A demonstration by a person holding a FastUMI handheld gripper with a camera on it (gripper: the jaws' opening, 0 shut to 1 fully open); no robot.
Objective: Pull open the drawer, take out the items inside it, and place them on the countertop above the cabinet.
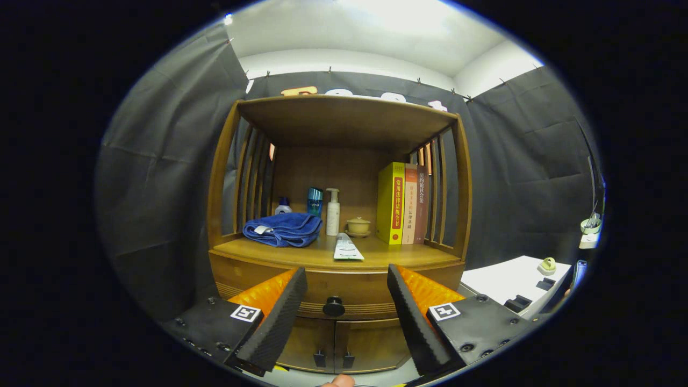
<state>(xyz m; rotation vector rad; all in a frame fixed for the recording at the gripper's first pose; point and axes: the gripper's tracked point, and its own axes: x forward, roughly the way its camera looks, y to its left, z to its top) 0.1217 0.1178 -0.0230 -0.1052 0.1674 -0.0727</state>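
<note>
Gripper (341,301) spread wide, grasping nothing, round knob (334,306) of the shut wooden drawer (349,293) between the fingers; fluffy towel (283,229) on the countertop (376,255).

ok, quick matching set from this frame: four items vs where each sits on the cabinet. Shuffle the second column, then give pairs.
1. blue towel
2. drawer knob
3. yellow book
4. tube

A. standing upright, right of the small lidded cup
B. lying at the countertop's front edge
C. folded, in front of the bottles
D. ahead of the open gripper, between its fingers, drawer shut

Pairs: 1-C, 2-D, 3-A, 4-B
</note>
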